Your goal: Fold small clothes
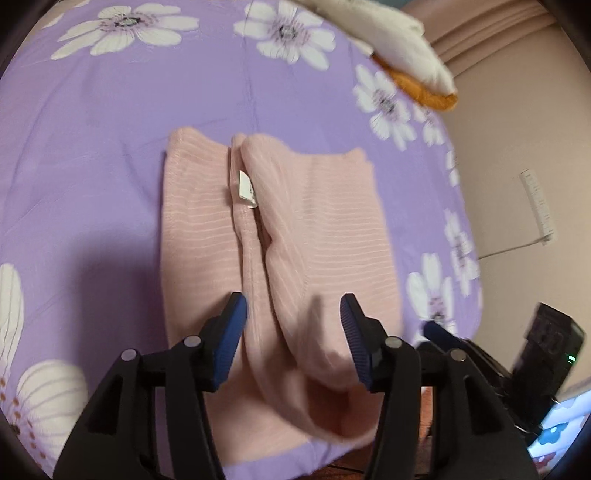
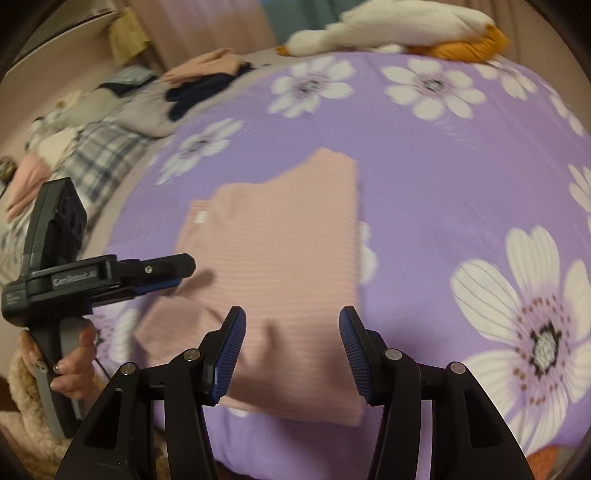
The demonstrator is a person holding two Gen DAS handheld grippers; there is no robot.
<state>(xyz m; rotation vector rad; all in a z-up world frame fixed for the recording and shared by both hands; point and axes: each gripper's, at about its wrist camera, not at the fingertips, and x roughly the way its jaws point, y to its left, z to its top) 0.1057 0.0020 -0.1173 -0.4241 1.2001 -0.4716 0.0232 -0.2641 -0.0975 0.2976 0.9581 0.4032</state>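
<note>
Pink garment (image 1: 280, 258) lies apparently free beneath both half-open grippers.

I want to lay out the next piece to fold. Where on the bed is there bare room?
Free: the purple sheet between the pink garment and the plush duck, and the stretch to the garment's right. Crowded: the clothes pile at the far left edge.

Print on the small white label (image 1: 246, 186) of the pink garment (image 1: 280, 236) too blurred to read. Plush toy (image 1: 402, 48) cut off by the top edge. Heap of clothes (image 2: 122, 114) smeared, single pieces impossible to separate.
</note>
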